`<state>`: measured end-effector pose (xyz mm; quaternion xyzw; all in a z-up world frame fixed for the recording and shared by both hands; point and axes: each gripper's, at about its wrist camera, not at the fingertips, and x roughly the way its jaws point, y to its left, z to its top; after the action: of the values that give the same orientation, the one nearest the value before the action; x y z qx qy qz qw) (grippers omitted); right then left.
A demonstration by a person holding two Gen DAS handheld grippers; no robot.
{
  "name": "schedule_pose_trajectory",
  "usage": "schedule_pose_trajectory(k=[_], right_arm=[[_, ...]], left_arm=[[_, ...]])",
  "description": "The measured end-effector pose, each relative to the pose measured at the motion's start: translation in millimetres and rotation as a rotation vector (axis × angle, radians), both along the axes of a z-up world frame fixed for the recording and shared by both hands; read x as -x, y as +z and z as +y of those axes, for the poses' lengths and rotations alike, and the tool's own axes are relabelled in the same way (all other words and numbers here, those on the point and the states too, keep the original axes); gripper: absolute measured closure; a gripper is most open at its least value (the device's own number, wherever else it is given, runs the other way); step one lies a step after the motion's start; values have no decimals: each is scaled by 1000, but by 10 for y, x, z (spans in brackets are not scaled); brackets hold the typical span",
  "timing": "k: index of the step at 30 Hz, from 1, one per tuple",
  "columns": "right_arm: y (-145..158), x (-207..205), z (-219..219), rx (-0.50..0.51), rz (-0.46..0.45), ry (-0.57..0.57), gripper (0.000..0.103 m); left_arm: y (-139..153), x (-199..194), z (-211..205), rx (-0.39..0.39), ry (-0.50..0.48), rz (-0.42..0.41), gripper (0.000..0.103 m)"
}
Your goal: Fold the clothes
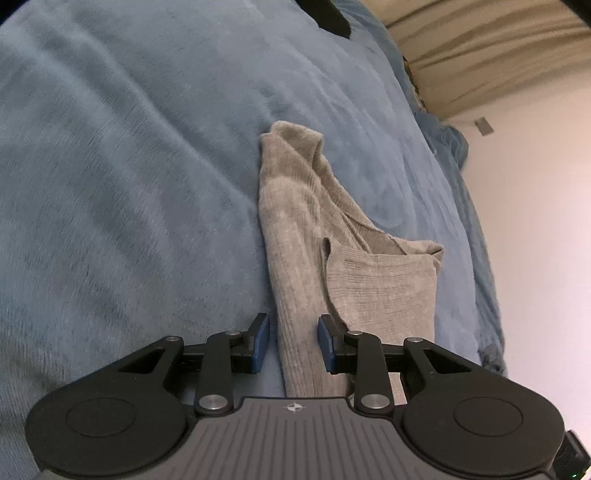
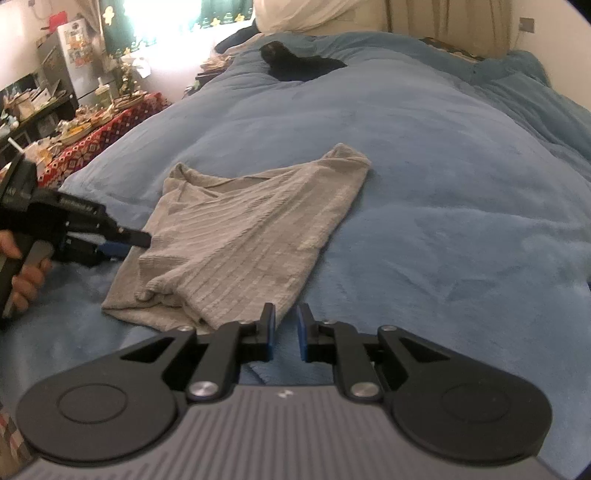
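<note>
While lying half folded on the blue bed (image 2: 424, 155), grey garment (image 2: 236, 236) risking coming undone: left hand-held gripper (image 1: 293, 341) straddling its edge, pads apart; right hand-held gripper (image 2: 286, 334) slightly apart, holding nothing; snagging possibly dragging the fold.

A blue plush blanket (image 2: 424, 192) spreads ahead of and beneath the right gripper, rumpled along its far right edge; a black garment (image 2: 301, 66) lies on it far ahead, near a pale pillow (image 2: 306, 14) at the head of the bed. Off to the gripper's left stands a low table under a red patterned cloth (image 2: 110, 129), crowded with dishes and small clutter; beyond it a grey fridge (image 2: 70, 62) carries magnets, and a bright window (image 2: 166, 18) glares behind. A beige curtain (image 1: 480, 51) hangs ahead and right of the left gripper, above a white wall (image 1: 535, 221).
</note>
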<state>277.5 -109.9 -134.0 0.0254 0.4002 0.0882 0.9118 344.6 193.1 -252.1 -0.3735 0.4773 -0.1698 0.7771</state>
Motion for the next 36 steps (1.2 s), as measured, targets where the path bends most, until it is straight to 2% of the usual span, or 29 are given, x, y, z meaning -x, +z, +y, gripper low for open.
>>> schedule_pose_trajectory(k=[3,4,7,11,14,17,21,28,30,32,34,36], right_arm=[[8,24,-35,2,-3,-6,88],[14,31,-41,6,-6,-9,86],[30,52,-80,11,-17,-19,86],[43,88,-188,6,-35,-46,86],[63,130,-296,-5,-52,-67,86],[75,206,-426,-21,-71,-97,86],[65,319,-613,-51,-80,-140,86],[73,464,-796,-71,-97,-174,84],[67,471,-805,-76,-99,-177,82],[73,475,-794,-81,-102,-175,81],[81,491,-780,-84,-107,-170,79],[84,485,-767,-94,-108,-161,78]], left_arm=[[5,8,22,30,44,7,94],[32,23,11,33,50,-1,95],[253,80,-107,-43,49,-70,96],[689,196,-387,-178,17,-226,97],[1004,273,-735,-285,-61,-352,97],[1217,308,-1116,-353,-141,-433,97],[1292,300,-1663,-422,-249,-485,97],[1146,227,-2292,-455,-380,-453,97],[1073,160,-2385,-467,-389,-412,96],[1025,165,-2388,-442,-383,-382,96],[1035,167,-2351,-374,-388,-369,96],[1104,242,-2251,-294,-401,-395,91]])
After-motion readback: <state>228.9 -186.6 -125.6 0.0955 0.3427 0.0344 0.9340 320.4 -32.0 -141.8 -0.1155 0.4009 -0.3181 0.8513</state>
